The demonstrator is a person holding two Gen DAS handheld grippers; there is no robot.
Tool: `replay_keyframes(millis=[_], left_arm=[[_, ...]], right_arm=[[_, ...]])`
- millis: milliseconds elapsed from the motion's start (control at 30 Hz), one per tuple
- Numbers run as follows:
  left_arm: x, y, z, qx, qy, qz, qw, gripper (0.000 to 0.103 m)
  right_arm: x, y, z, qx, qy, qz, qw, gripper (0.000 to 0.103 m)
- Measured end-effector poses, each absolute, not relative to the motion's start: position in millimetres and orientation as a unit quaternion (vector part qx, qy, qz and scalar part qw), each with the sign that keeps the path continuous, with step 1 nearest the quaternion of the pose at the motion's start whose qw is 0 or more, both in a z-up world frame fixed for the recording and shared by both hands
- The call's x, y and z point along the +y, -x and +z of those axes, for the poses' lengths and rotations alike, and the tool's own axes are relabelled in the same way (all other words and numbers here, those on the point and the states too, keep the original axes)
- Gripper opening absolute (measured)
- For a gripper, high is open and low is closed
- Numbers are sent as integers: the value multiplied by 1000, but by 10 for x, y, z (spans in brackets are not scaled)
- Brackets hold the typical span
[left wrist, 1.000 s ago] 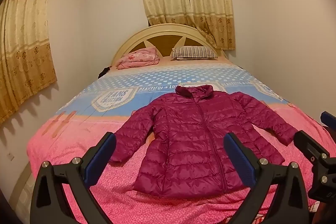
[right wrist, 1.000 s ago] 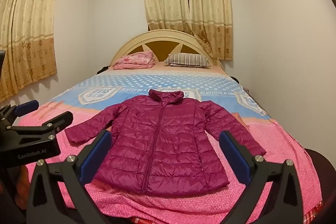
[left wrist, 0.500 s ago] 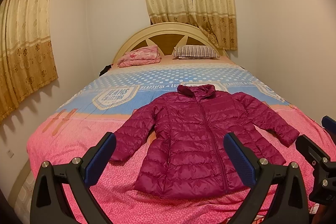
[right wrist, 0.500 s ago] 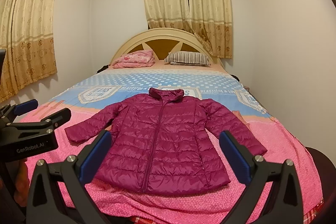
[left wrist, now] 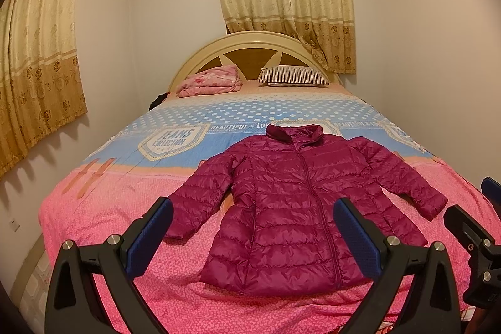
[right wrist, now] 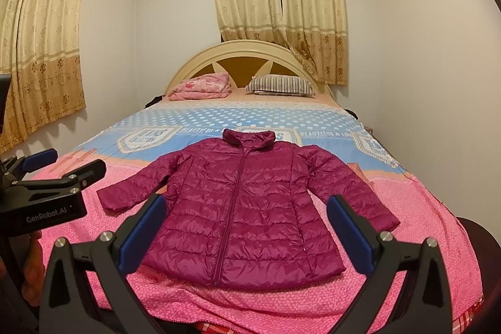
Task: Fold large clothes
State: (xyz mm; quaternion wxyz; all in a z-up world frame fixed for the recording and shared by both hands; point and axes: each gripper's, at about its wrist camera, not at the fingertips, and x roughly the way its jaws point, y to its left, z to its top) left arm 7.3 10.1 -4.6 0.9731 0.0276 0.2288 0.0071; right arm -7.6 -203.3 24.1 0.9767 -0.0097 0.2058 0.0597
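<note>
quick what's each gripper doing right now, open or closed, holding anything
Left gripper: open, holding nothing, above the near end of the magenta quilted puffer jacket.
Right gripper: open, holding nothing, facing the same jacket.

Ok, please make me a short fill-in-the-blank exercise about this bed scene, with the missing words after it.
1. The jacket lying on the bed is ____ in colour.
2. Its front zipper is ____ from hem to collar.
3. The left tool and the right tool are both ____ and hold nothing.
4. The striped pillow lies to the ____ of the folded pink blanket.

Missing words: magenta; closed; open; right
</note>
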Motion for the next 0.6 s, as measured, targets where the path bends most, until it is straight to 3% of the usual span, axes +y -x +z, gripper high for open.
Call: replay_keyframes(millis=[600], left_arm=[[125, -113, -78, 236, -23, 8, 972, 102]], right_arm=[[-2016, 72, 206, 209, 10, 61, 976, 103]])
